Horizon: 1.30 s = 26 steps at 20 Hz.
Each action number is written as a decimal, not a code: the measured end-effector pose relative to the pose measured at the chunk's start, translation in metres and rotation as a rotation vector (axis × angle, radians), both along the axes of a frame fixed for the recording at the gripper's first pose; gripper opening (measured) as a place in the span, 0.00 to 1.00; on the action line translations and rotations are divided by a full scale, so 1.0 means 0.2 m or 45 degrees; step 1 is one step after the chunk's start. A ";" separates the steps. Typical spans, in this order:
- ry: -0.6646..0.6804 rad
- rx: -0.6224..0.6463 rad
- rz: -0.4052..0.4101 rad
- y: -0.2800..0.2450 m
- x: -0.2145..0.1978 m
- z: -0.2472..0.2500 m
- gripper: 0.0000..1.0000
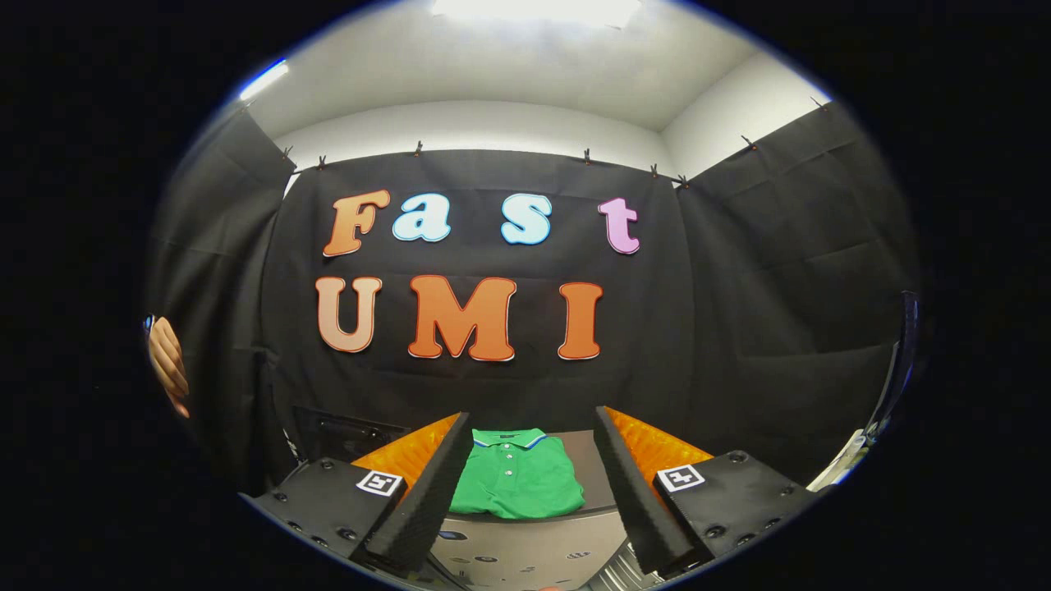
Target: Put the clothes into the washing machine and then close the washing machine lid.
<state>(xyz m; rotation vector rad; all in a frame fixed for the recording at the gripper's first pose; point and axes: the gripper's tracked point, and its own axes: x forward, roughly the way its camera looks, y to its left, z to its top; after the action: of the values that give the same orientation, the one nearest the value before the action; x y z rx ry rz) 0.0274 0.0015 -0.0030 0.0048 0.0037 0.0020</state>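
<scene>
A folded green polo shirt (516, 480) lies on a flat grey surface (593, 476), just ahead of my gripper (534, 435) and seen between its two fingers. The gripper is open, with a wide gap and nothing held; the fingers hover above and in front of the shirt without touching it. Below the shirt's near edge runs the grey top panel of the washing machine (530, 550), with small dark marks on it. I cannot see the machine's drum or lid from here.
Black cloth walls stand behind and to both sides. A person's hand (168, 361) shows at the far left, level with the cloth. A curved dark and white object (891, 386) rises at the far right. A dark box (345, 431) sits behind the left finger.
</scene>
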 end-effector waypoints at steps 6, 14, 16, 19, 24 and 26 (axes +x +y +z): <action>0.004 -0.004 -0.001 0.02 0.03 -0.01 0.97; 0.017 -0.013 0.017 0.07 0.12 0.01 0.97; 0.023 -0.015 0.027 0.09 0.17 0.04 0.97; 0.047 -0.048 0.056 0.12 0.30 0.09 0.97; 0.094 -0.050 0.112 0.18 0.57 0.17 0.97; 0.145 -0.014 0.140 0.20 0.72 0.15 0.97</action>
<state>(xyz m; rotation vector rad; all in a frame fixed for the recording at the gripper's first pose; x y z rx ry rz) 0.1707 0.0419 0.0277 -0.0064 0.1179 0.1113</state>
